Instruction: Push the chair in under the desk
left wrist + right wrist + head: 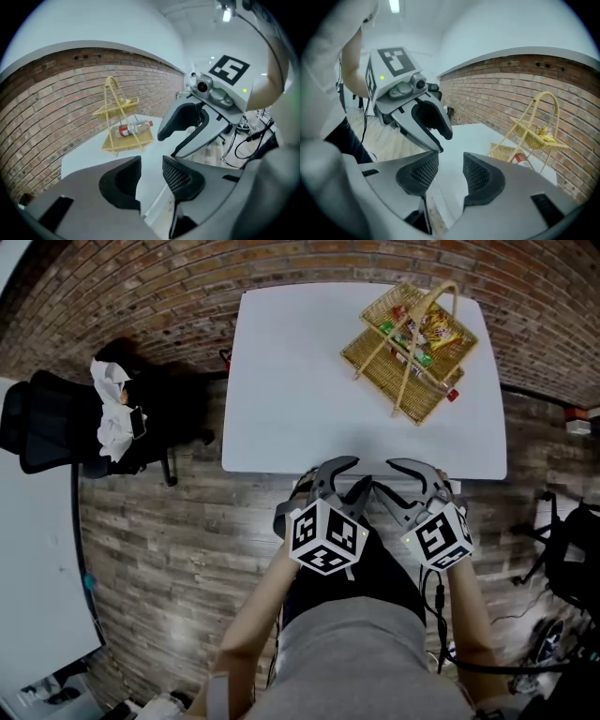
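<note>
Both grippers are hanging just above the near edge of the white desk [281,381], side by side. The left gripper [151,169] is sitting with its jaws well apart and nothing between the pads, and the right gripper [451,171] is doing the same, so neither is holding anything. The chair [284,518] is, I think, that dark shape peeking out right at the desk's near edge below the grippers, mostly hidden by them. A two-tier wicker basket [412,348] is standing at the far right of the desk, carrying snack packets and a bottle [133,129] with a red label (print's too small to read). The only clear graphics are the black-and-white square markers on the gripper cubes. Off to the left, a black office chair [56,423] is wearing a white cloth [111,409].
</note>
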A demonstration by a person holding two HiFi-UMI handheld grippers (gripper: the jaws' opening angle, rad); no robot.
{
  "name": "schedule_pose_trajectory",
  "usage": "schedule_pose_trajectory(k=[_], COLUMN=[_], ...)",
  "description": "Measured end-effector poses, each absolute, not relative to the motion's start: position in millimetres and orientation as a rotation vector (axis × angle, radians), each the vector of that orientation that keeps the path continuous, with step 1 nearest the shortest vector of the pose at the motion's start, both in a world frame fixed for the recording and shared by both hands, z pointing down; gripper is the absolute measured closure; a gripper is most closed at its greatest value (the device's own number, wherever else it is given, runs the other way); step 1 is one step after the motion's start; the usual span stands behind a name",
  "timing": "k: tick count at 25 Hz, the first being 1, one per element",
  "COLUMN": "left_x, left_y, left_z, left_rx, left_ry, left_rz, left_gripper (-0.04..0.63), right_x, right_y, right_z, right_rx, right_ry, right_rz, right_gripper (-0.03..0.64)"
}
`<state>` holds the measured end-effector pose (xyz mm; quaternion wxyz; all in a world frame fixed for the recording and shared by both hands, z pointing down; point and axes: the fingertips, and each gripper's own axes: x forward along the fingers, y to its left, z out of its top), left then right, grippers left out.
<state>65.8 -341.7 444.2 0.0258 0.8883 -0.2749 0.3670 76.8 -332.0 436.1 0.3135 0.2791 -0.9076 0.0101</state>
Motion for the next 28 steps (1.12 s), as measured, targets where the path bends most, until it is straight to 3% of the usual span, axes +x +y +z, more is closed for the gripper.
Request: schedule_pose_trajectory(k=[6,9,28], left_x=[53.7,44.5,12.4], left_y=[-374.0,-381.3,-384.5], left_z=[380.8,359.0,326.6], left_rx=[2.679,2.635,2.517], left_ry=[-1.146,-1.289,-1.621], left_rz=[0.544,0.383,0.22], left_gripper=[0.496,0.52,0.558], right_x=[84.9,87.1,83.4], right_y=[-354.6,-359.6,-376.9], right_z=[382.6,363.8,329.4], right_rx=[1.204,1.379,1.687], right_ry=[-2.651,-2.648,-2.551], right_rz=[0.322,0.295,0.258], right_gripper=[0.502,0.535,0.598])
